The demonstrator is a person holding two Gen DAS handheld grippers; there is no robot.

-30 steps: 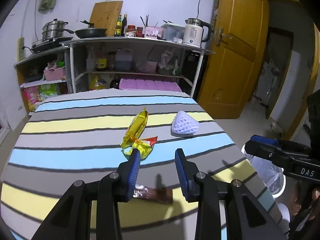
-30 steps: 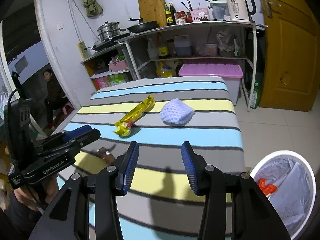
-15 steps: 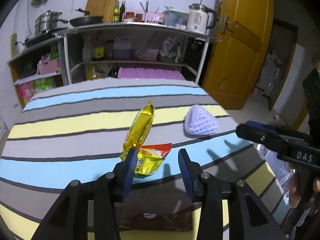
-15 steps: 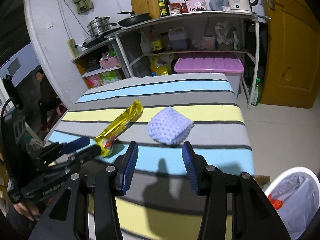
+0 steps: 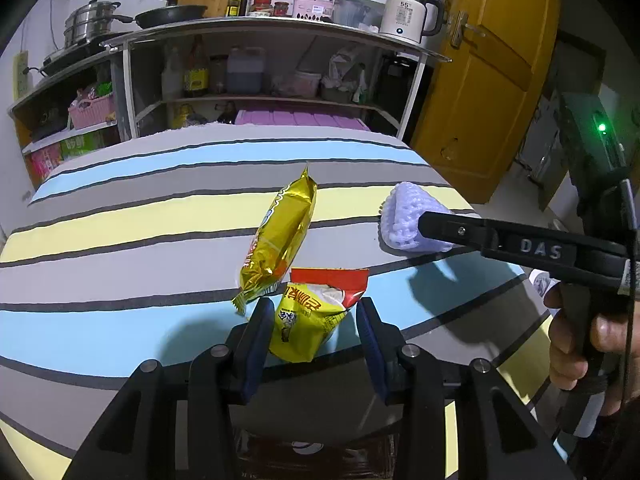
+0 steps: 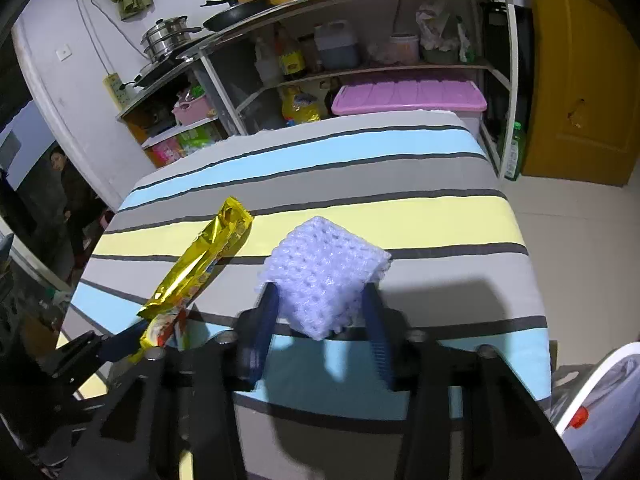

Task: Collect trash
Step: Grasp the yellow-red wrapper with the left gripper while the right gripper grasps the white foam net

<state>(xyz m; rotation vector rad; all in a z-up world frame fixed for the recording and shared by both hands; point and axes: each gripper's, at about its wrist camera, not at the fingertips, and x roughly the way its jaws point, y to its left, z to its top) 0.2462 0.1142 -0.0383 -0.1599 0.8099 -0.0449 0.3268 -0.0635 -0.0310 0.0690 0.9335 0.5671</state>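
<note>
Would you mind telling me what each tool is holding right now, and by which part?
Left tool: nothing; it straddles the yellow packet, ungripped. Right tool is closing on the foam net's near end.

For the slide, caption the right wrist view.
Right gripper closing around foam net on striped table.

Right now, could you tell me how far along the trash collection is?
Done: something red already lies in the lined bin. In hand: right gripper is closing around the purple foam net; left gripper straddles the yellow snack bag, open. Left: gold wrapper and brown wrapper.
</note>
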